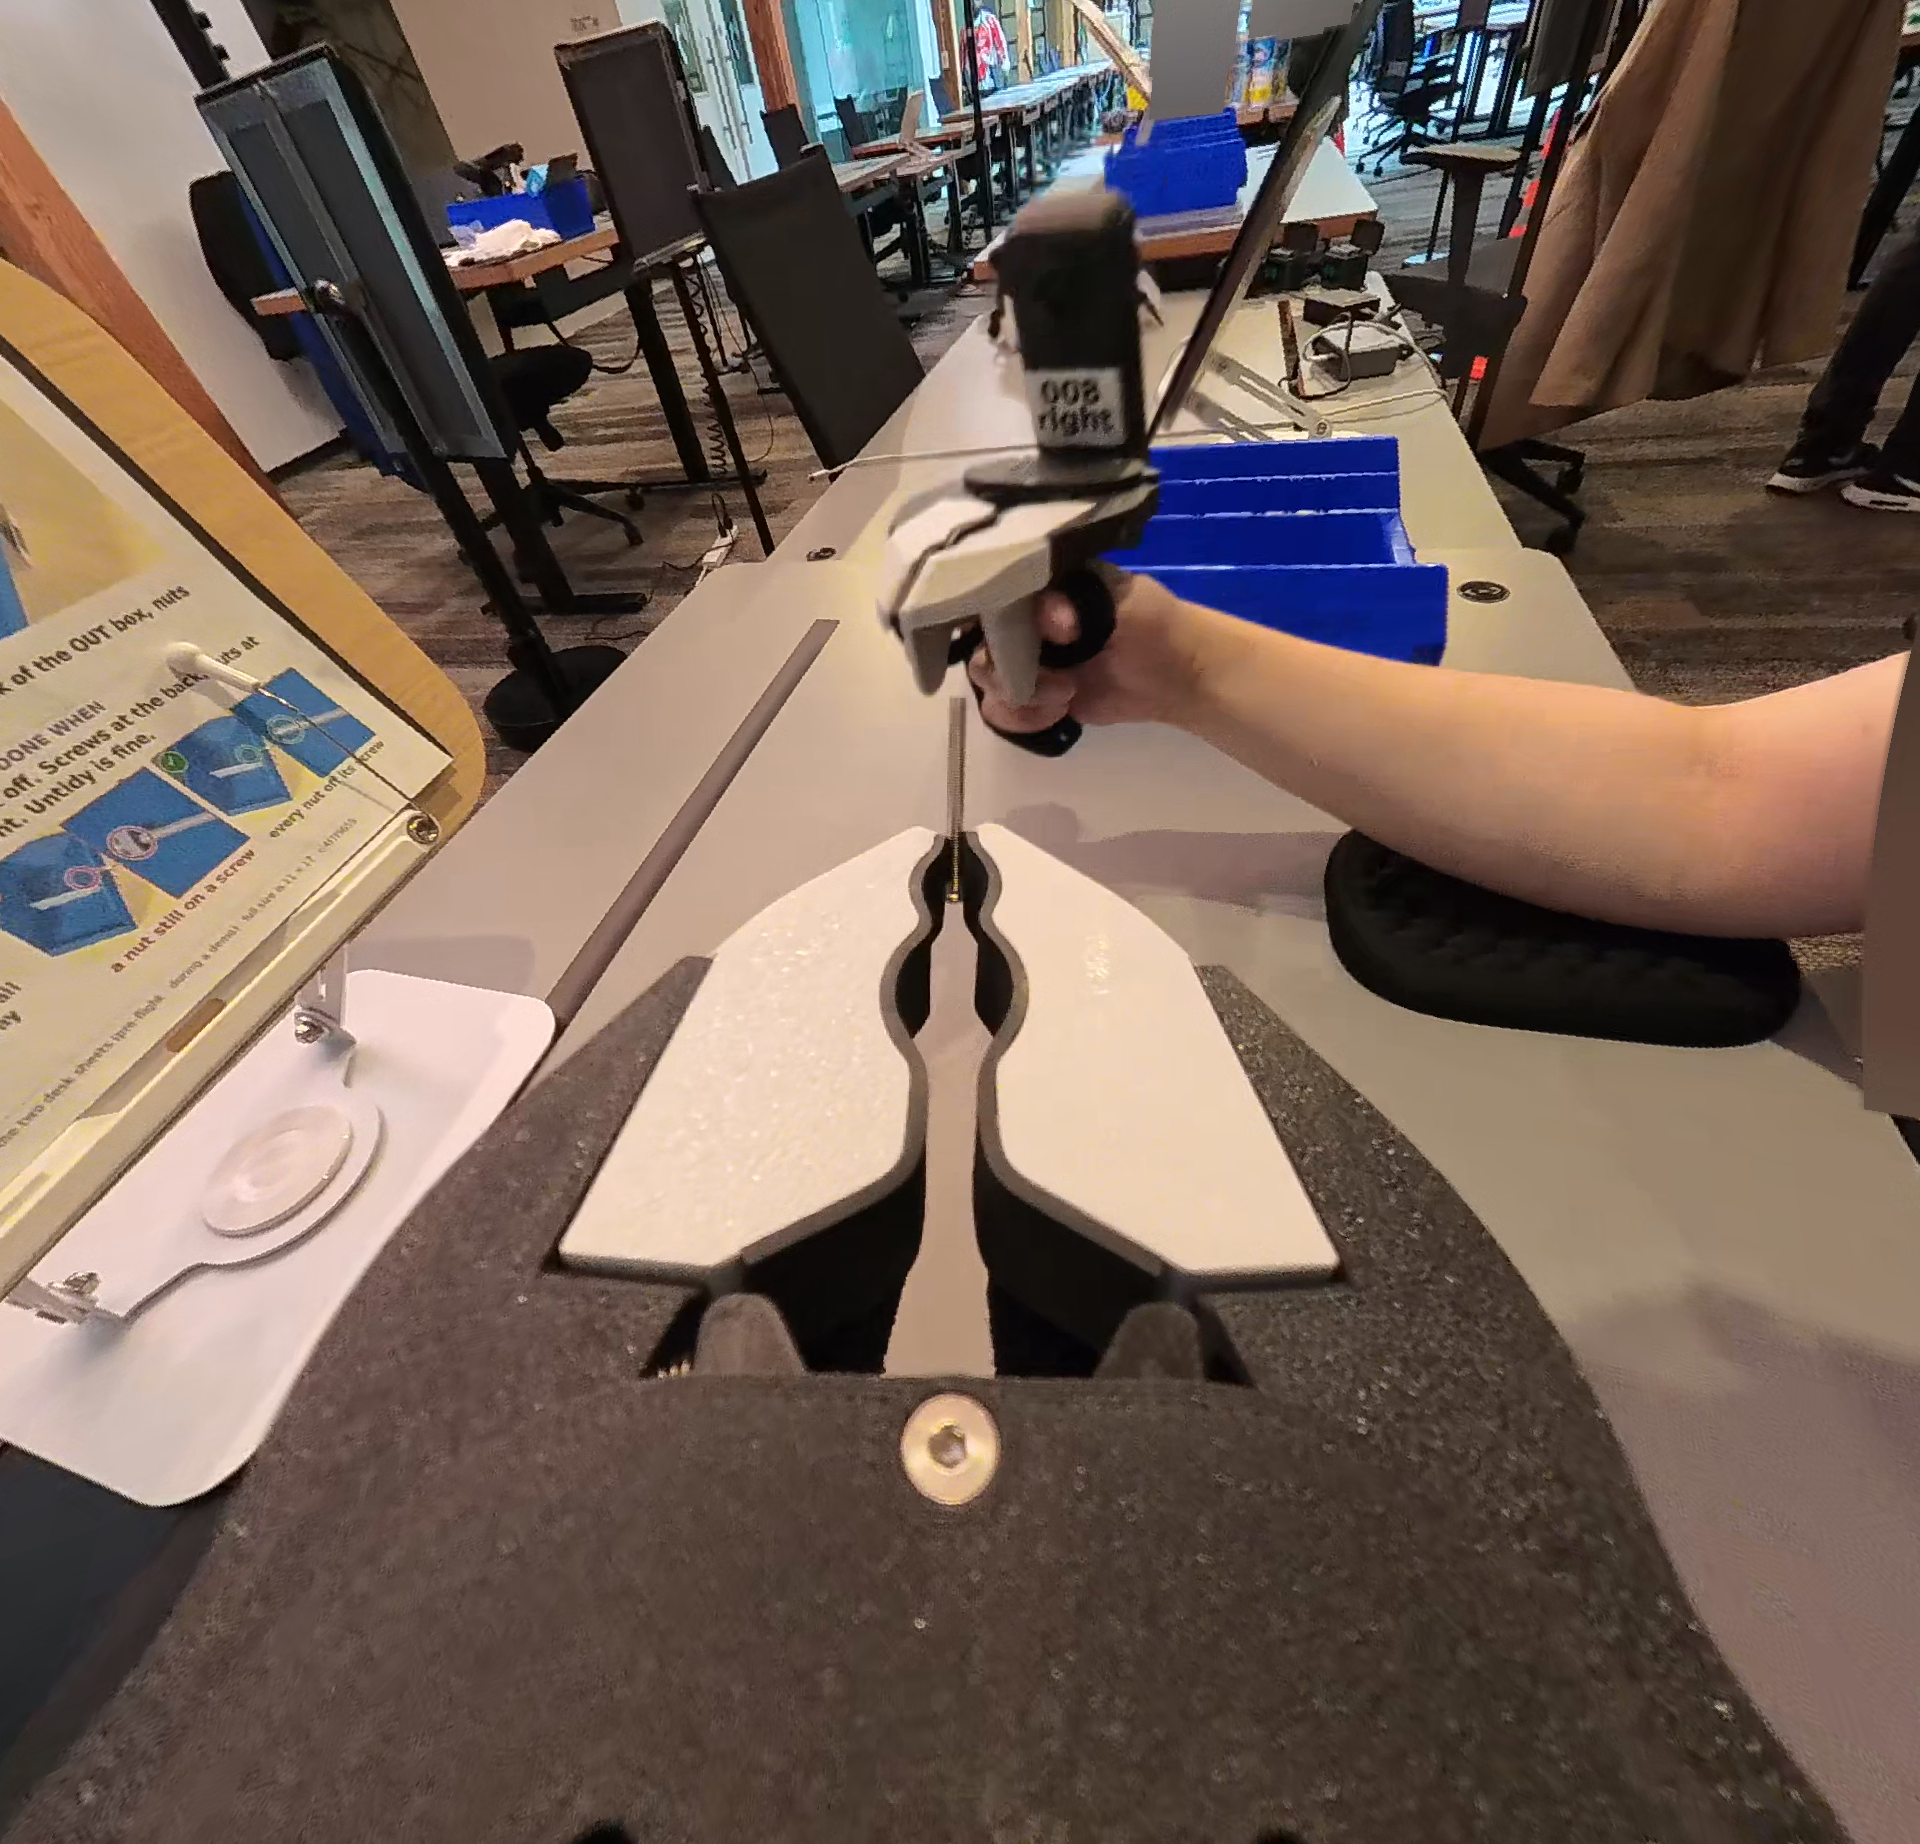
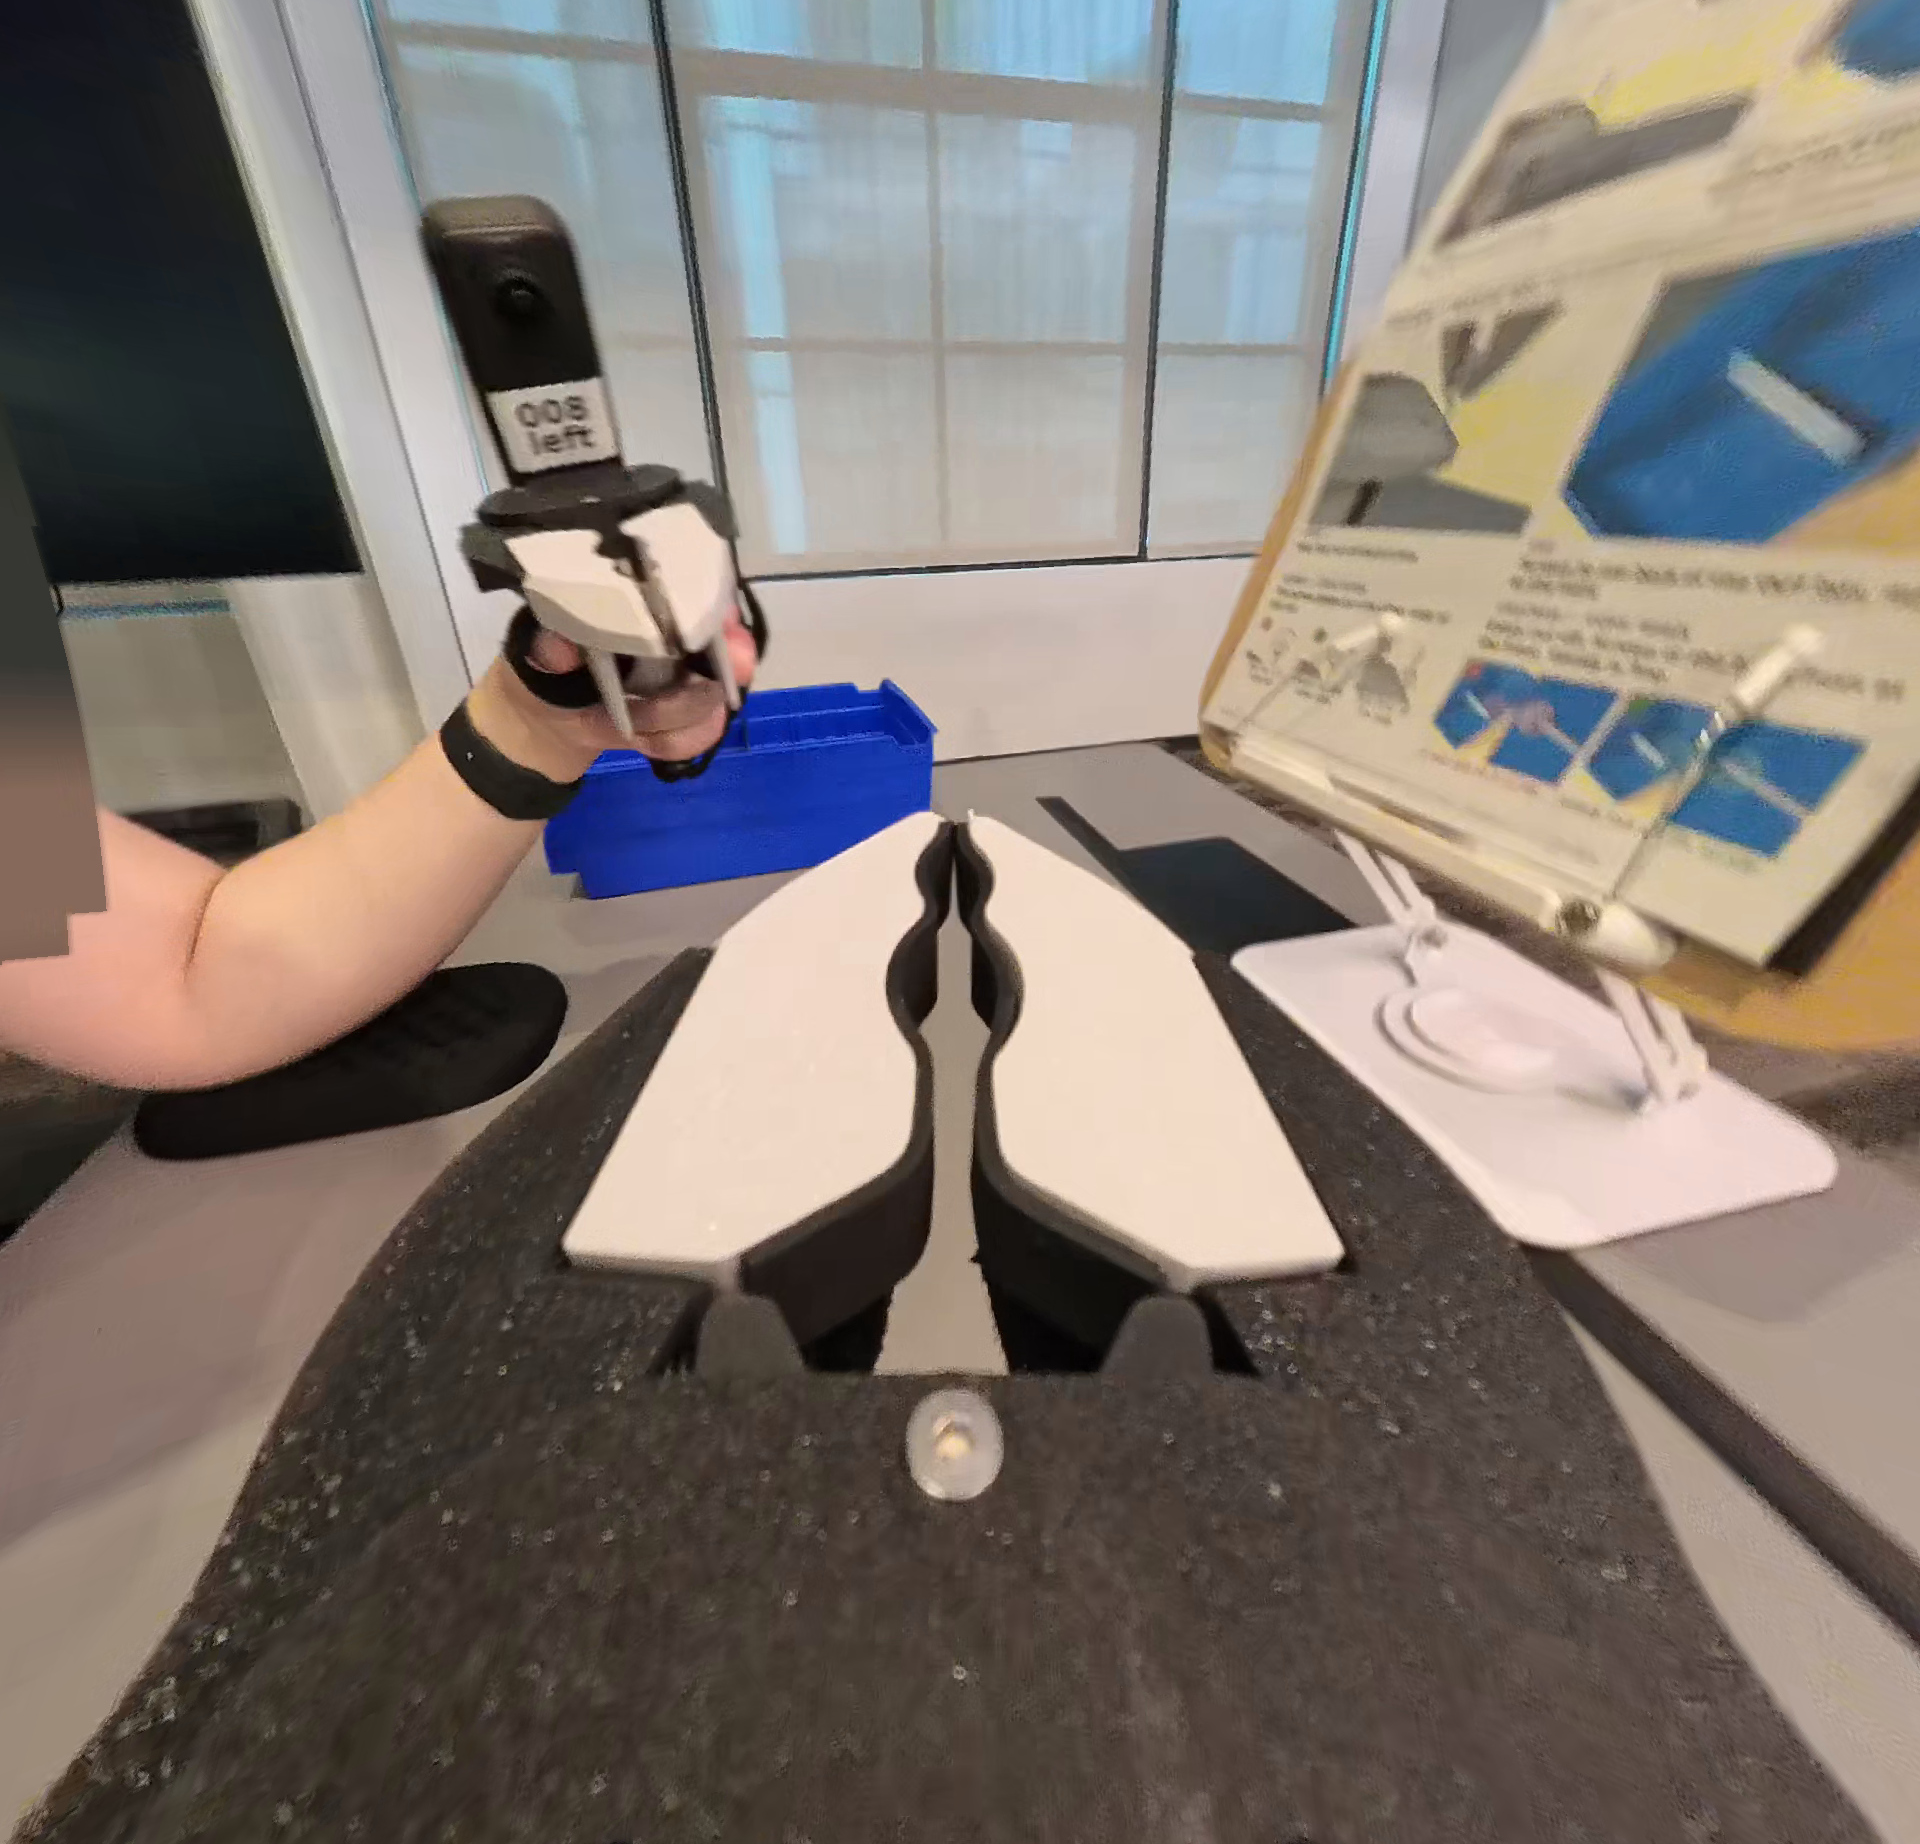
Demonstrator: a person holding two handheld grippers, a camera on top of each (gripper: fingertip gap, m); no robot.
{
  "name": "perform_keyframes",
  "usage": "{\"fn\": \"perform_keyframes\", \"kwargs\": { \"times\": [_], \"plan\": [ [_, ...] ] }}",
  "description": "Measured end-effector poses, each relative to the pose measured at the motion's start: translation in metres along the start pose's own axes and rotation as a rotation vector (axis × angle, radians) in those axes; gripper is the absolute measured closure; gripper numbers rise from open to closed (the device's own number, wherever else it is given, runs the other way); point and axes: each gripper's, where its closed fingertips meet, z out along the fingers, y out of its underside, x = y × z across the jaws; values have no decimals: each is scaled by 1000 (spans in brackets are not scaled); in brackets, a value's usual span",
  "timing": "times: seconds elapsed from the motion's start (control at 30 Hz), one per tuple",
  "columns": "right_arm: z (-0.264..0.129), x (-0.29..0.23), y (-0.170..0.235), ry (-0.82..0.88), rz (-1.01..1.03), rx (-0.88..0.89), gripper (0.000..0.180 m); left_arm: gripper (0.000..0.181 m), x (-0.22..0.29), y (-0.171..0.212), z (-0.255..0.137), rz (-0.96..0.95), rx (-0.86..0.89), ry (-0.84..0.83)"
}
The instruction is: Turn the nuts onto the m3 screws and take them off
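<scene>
I am pinching the thin, stiff, light screw (image 1: 956,807) near its head in my left gripper (image 1: 954,864); my right gripper (image 2: 954,838), fingers clenched, seemingly empty.

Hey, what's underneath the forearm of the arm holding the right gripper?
A black padded rest on the grey table; the forearm lies across its back edge, hiding that strip.
</scene>
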Motion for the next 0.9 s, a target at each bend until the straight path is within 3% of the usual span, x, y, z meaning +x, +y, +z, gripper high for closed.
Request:
{"fn": "perform_keyframes", "kwargs": {
  "times": [0.4, 0.67, 0.9],
  "plan": [
    [-3, 16, 20, 45, 25, -53, 180, 179, 2, 2, 4, -1, -8, 13],
    [-11, 9, -5, 86, -33, -78, 180, 179, 3, 0, 3, 2, -1, 15],
    [-37, -25, -39, 257, -179, -417, 179, 179, 8, -4, 2, 6, 11, 34]
  ]
}}
